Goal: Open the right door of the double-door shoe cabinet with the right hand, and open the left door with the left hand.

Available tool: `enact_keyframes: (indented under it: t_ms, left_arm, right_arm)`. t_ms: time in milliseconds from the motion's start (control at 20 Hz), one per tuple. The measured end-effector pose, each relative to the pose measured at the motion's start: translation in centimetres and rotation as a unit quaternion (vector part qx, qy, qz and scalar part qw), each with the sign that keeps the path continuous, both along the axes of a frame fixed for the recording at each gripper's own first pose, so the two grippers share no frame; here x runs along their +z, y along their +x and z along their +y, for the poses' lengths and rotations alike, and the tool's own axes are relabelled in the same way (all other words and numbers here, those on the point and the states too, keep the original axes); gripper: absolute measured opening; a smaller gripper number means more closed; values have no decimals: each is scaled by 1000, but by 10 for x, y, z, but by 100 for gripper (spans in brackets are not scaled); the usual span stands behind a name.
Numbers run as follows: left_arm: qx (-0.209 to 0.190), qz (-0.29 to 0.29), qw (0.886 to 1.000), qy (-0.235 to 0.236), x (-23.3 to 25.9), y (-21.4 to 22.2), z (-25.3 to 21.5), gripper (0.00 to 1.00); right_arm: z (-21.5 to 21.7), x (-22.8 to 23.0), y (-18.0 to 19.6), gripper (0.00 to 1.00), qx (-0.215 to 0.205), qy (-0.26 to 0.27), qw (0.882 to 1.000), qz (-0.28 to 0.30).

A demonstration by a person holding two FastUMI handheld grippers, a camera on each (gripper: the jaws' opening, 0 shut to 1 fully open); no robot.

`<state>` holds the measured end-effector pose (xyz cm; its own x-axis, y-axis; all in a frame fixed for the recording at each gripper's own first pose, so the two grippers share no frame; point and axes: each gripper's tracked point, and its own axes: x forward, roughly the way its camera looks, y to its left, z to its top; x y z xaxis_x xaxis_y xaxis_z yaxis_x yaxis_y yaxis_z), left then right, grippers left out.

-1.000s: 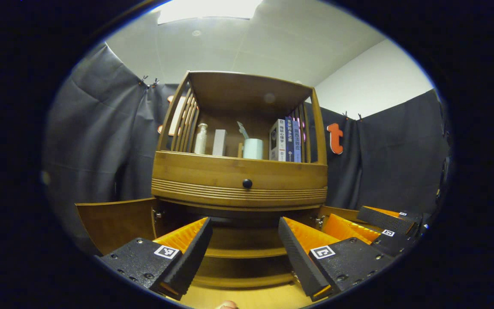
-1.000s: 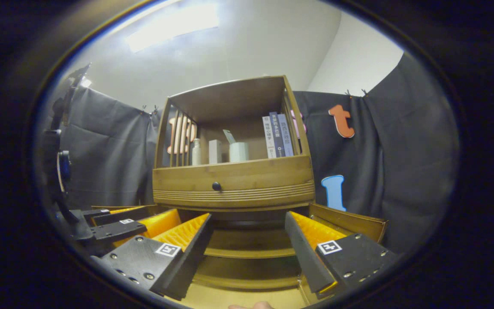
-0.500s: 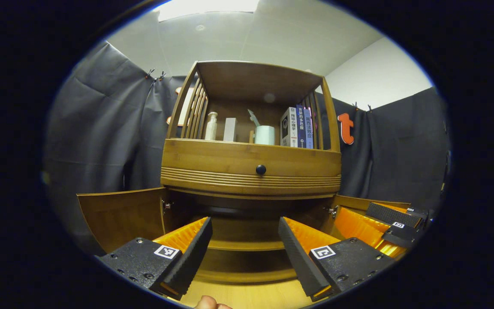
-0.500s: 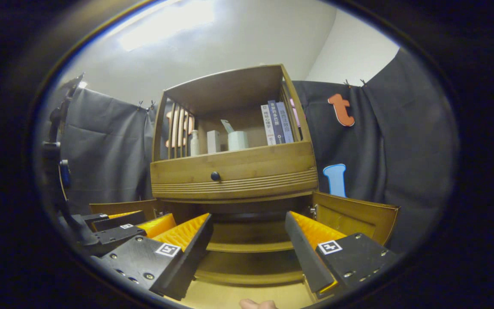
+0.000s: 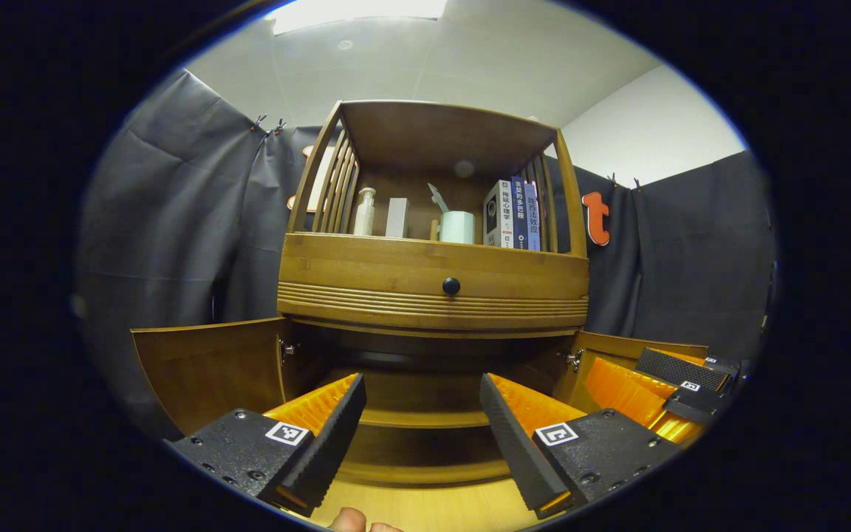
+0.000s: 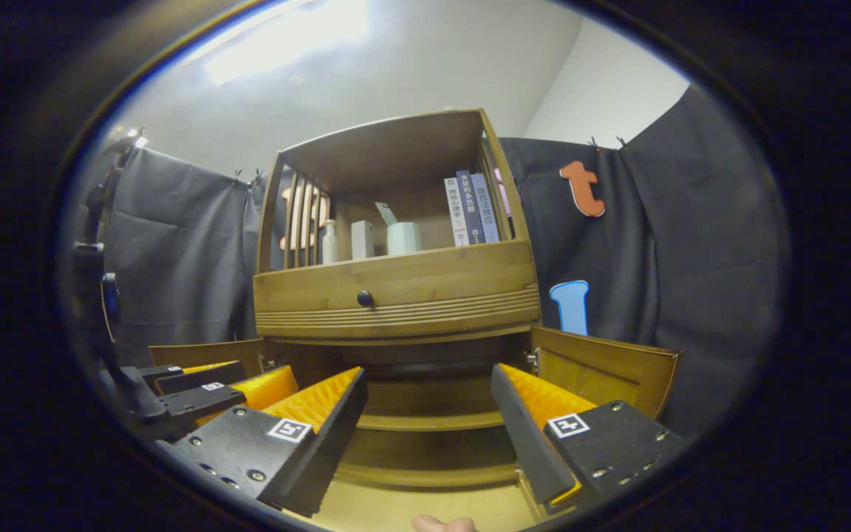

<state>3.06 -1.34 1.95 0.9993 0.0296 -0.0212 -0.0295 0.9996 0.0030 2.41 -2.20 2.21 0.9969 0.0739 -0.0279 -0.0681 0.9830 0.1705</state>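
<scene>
The wooden shoe cabinet [image 5: 433,295] stands straight ahead with both lower doors swung open. Its left door [image 5: 207,366] hangs out to the left and its right door [image 5: 621,347] to the right, baring the inner shelves [image 5: 425,417]. My left gripper [image 5: 422,432] is open in front of the shelves, holding nothing. In the right gripper view the left door [image 6: 207,353] and right door [image 6: 603,369] also stand open, and my right gripper [image 6: 429,432] is open and apart from both. The right gripper [image 5: 684,391] appears at the far right of the left gripper view; the left gripper [image 6: 189,391] sits at the lower left of the right gripper view.
Above the doors is a drawer with a black knob [image 5: 451,286]. The open top shelf holds a bottle [image 5: 364,212], a pale cup [image 5: 458,227] and books [image 5: 514,214]. Black cloth walls surround the cabinet. A fingertip [image 5: 348,521] shows at the bottom edge. Pale wood floor [image 6: 403,510] lies below.
Both views have pulled back and dipped a little, so the cabinet sits higher and more of both open doors shows. Both grippers stay open.
</scene>
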Motion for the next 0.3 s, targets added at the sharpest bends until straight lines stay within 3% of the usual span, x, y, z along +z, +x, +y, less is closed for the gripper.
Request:
enact_keyframes:
  t_ms: [50,150,250,300]
  left_arm:
    - [-3,0,1000,0,1,0,0,92]
    - [-9,1,1000,2,1,-3,-2,95]
    - [-17,-1,1000,7,2,-6,-5,92]
    - [-21,0,1000,9,2,-6,-5,95]
  right_arm:
    - [-1,1,-2,100,-3,-2,1000,-1]
    - [-5,4,-7,100,-10,-6,1000,-4]
    - [-7,7,-12,100,-18,-10,1000,-8]
    - [-8,7,-16,100,-23,-12,1000,-7]
